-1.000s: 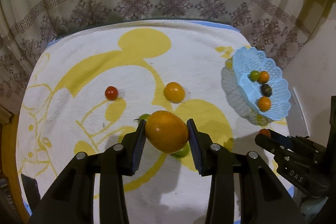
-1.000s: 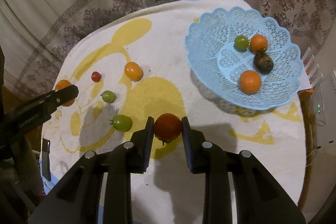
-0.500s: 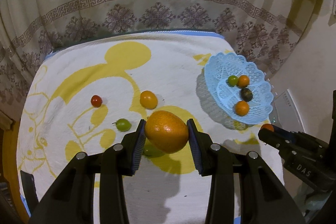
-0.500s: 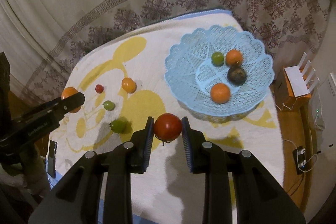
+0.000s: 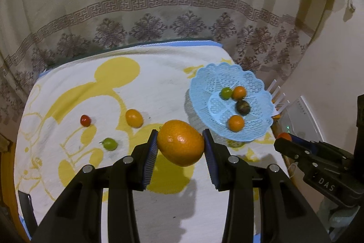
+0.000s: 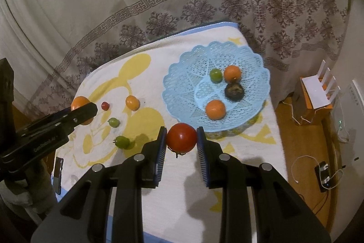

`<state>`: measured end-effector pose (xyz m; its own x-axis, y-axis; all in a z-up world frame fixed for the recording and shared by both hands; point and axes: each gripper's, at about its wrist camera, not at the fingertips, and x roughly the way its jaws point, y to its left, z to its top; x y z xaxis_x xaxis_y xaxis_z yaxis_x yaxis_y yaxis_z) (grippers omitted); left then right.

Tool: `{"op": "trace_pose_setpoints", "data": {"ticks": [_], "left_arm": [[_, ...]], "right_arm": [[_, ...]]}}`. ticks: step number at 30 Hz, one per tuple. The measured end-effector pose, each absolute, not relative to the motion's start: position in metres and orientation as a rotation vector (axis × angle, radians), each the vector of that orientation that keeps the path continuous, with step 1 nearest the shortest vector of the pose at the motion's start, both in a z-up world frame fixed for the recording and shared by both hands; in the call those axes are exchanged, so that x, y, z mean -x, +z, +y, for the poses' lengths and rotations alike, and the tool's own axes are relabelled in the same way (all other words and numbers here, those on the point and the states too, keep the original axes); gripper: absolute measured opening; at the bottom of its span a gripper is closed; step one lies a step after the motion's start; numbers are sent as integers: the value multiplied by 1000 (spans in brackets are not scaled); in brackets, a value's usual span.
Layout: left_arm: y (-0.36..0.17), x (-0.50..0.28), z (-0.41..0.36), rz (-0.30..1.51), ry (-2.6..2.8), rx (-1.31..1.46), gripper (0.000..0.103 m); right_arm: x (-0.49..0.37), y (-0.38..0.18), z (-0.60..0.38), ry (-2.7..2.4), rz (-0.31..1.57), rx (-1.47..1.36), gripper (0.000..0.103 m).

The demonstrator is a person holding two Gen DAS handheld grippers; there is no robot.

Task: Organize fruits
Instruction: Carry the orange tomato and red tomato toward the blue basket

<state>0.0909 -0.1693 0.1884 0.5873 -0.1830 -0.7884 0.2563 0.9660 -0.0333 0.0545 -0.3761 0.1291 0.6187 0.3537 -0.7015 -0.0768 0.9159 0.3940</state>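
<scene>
Both my grippers loaded, held above the towel.

My left gripper (image 5: 180,145) is clamped on the large orange (image 5: 180,145) at frame centre; my right gripper (image 6: 181,137) is clamped on the red tomato (image 6: 181,137). Left of centre on the towel (image 5: 159,74) lie a cherry tomato (image 5: 85,120), a green tomato (image 5: 109,144) and a small orange (image 5: 134,118). The blue basket (image 6: 182,74), upper right, holds four fruits. Only the right wrist view shows a second green tomato (image 6: 122,141) and a router (image 6: 319,92) at right.
</scene>
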Motion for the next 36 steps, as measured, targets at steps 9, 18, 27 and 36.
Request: {"op": "trace_pose_setpoints", "data": {"ticks": [9, 18, 27, 36], "left_arm": [[199, -94, -201, 875, -299, -117, 40], [206, -100, -217, 854, -322, -140, 40], [207, -113, -222, 851, -326, -137, 40], [198, -127, -234, 868, -339, -144, 40]], "right_arm": [[-54, 139, -405, 208, 831, -359, 27], [-61, 153, -418, 193, 787, -363, 27], [-76, 155, -417, 189, 783, -360, 27], [-97, 141, -416, 177, 811, -358, 27]]}}
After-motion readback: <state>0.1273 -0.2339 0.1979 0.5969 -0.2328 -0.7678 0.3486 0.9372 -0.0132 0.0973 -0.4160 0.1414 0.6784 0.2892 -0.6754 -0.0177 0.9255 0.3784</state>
